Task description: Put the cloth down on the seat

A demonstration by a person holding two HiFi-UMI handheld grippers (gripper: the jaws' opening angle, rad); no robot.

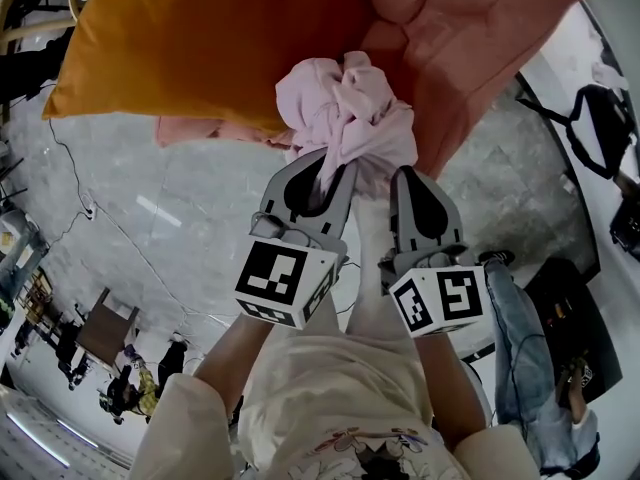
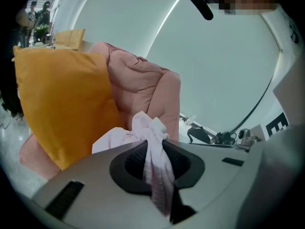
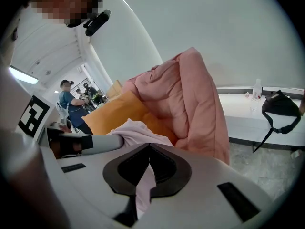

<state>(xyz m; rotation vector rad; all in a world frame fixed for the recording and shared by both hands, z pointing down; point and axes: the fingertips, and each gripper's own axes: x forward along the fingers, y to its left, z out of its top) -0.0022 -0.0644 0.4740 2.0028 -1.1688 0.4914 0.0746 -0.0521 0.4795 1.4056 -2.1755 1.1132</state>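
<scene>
A crumpled pale pink cloth (image 1: 345,113) hangs bunched between my two grippers, just in front of a puffy pink seat (image 1: 480,38) with an orange cushion (image 1: 170,43) on it. My left gripper (image 1: 325,163) is shut on the cloth (image 2: 155,151), whose fabric runs down between the jaws. My right gripper (image 1: 405,173) is shut on the same cloth (image 3: 143,185), with a strip of it pinched between the pads. In the right gripper view the seat (image 3: 190,104) and the orange cushion (image 3: 119,113) lie straight ahead. The seat's flat part is hidden under the cloth and cushion.
Grey tiled floor (image 1: 180,218) surrounds the seat. A black bag (image 1: 600,118) lies on the floor to the right, seen too as a black bag (image 3: 279,106) by a low ledge. People stand in the distance (image 3: 69,101). A person's jeans leg (image 1: 520,338) is at my right.
</scene>
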